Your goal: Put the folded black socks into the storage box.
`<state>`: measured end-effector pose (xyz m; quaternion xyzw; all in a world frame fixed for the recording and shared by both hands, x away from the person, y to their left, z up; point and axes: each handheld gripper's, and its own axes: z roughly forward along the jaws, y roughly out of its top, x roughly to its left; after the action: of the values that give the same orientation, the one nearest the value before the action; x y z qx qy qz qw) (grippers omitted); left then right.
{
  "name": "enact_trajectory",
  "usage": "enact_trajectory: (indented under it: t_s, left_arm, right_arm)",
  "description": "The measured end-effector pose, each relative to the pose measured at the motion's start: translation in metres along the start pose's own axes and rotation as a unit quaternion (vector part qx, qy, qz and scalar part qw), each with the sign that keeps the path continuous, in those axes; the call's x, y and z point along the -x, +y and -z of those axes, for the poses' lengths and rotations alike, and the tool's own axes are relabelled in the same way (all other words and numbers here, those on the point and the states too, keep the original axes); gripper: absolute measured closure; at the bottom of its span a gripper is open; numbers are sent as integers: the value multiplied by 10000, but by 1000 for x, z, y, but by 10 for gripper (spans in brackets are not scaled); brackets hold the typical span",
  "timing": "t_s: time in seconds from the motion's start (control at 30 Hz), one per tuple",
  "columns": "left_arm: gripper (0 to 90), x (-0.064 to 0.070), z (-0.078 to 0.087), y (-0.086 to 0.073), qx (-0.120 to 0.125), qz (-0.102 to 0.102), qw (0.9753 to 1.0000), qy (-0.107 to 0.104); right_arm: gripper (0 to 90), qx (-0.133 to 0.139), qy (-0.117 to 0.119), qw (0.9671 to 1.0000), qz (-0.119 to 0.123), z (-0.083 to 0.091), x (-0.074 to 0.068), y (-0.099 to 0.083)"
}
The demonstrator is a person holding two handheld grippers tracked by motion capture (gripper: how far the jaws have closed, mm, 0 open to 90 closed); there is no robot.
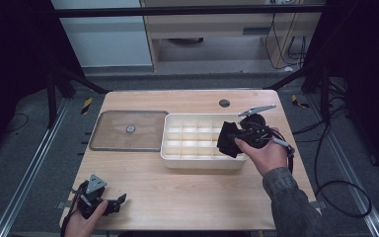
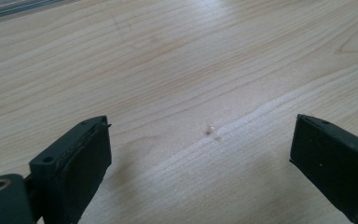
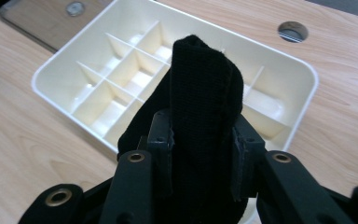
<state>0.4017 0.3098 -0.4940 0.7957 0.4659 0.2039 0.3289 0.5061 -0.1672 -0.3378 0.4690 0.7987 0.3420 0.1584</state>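
Holding black cloth [image 3: 204, 107] w/ right claw [image 3: 203, 154] over divider box [image 3: 70, 60].

Black grippers with brass-ringed screws, grey plates; grey mottled sleeve [image 1: 291, 200].

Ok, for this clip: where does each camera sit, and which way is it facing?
High view: above the person's side, looking forward and down on the table; both hands, a sleeve, the left gripper and right gripper show.
Left gripper view: on the left gripper, looking down at bare wood between its open jaws.
Right gripper view: on the right gripper, looking past the black cloth it clamps toward the tray.
Shared: high and right gripper views both show cloth, tray and lid.
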Motion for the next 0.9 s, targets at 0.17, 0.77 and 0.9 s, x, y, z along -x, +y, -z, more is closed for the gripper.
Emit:
enact_trajectory:
  t_s: [0.17, 0.77, 0.9]
  left_arm:
    - [44, -5, 0, -1, 32, 75, 10000, 57]
    - [51, -16, -19, 10, 14, 67, 10000, 41]
    - [52, -19, -27, 13, -8, 82, 10000, 29]
  right_arm:
    - [667, -139, -97, 9998, -77, -9, 11, 6]
    - [665, -562, -411, 9975, -113, -37, 52, 31]
    - [665, -620, -451, 9970, -49, -44, 50, 34]
